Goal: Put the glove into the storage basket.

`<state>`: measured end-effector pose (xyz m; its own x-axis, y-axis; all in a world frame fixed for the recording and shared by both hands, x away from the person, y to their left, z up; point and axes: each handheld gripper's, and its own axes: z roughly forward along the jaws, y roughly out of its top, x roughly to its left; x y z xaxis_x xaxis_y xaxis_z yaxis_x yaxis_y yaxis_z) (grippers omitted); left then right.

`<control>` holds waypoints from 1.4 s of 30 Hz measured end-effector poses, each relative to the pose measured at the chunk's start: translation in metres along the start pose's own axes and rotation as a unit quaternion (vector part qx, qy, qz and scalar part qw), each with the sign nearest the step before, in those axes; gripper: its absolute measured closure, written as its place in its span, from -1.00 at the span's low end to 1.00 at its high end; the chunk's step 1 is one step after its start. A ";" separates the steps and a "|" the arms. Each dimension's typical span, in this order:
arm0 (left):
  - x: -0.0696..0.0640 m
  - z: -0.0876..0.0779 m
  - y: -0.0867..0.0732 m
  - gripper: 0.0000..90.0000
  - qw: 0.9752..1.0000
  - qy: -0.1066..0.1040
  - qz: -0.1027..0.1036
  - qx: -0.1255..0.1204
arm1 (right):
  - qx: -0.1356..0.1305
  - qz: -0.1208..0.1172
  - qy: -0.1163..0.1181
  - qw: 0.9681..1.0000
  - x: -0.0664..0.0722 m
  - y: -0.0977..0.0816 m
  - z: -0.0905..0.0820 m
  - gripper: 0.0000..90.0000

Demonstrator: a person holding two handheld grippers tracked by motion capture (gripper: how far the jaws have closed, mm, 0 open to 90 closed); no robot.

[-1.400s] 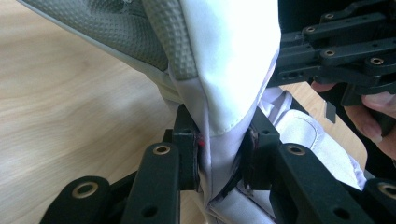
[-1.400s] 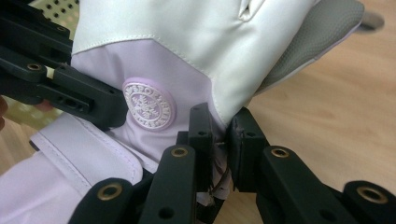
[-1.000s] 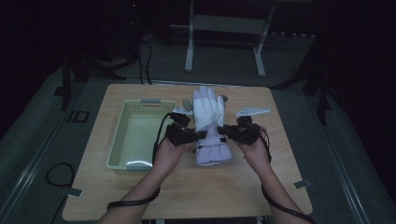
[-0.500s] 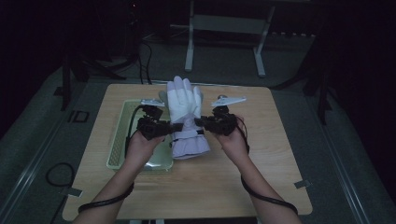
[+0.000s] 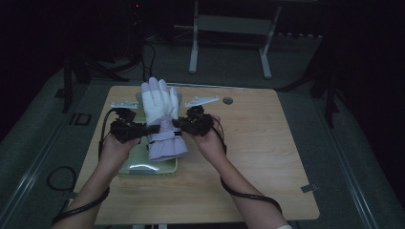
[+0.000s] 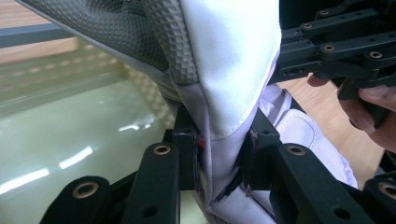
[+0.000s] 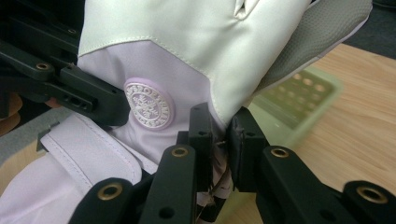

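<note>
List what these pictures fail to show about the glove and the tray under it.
- Tray floor: in the high view the glove and the left hand cover most of it; whether it holds anything is unknowable.
- Glove fingertips: cut off by the top edge in both gripper views.
- Round badge: its embossed lettering is too small to read in the right gripper view.
- Glove cuff opening: faces away from the high view.

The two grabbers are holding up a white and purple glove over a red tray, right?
Almost. The tray is pale green, not red; the high view shows it under the glove, and the left gripper view shows it too. The left gripper and right gripper do each pinch a side of the glove.
</note>
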<state>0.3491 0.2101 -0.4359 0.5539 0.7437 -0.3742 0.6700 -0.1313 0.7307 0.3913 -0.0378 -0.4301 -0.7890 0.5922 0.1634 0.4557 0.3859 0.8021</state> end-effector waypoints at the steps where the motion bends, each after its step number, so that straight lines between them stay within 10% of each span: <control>1: 0.004 -0.003 -0.001 0.59 1.000 0.004 -0.001 0.003 | 0.001 0.003 0.002 1.000 0.003 0.001 0.006 0.80; 11: 0.047 0.000 -0.024 0.58 0.999 0.003 -0.016 0.029 | 0.031 0.007 0.008 0.999 0.015 -0.005 0.056 0.80; 22: 0.052 0.033 -0.042 0.55 0.997 0.008 -0.023 0.076 | 0.082 0.021 -0.016 0.996 0.008 -0.032 0.073 0.79; 34: 0.058 0.054 -0.043 0.50 0.983 0.046 -0.066 0.163 | 0.155 0.016 -0.038 0.987 0.010 -0.041 0.092 0.79; 40: 0.056 0.060 -0.043 0.38 0.979 0.071 -0.056 0.183 | 0.166 0.010 -0.042 0.985 0.011 -0.040 0.095 0.75; 42: 0.052 0.065 -0.042 0.29 0.974 0.100 -0.038 0.200 | 0.168 -0.001 -0.044 0.985 0.013 -0.040 0.096 0.57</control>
<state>0.3814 0.2115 -0.5233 0.4147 0.8689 -0.2702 0.8664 -0.2864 0.4090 0.4020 0.0223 -0.5147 -0.7583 0.6444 0.0989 0.5758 0.5909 0.5650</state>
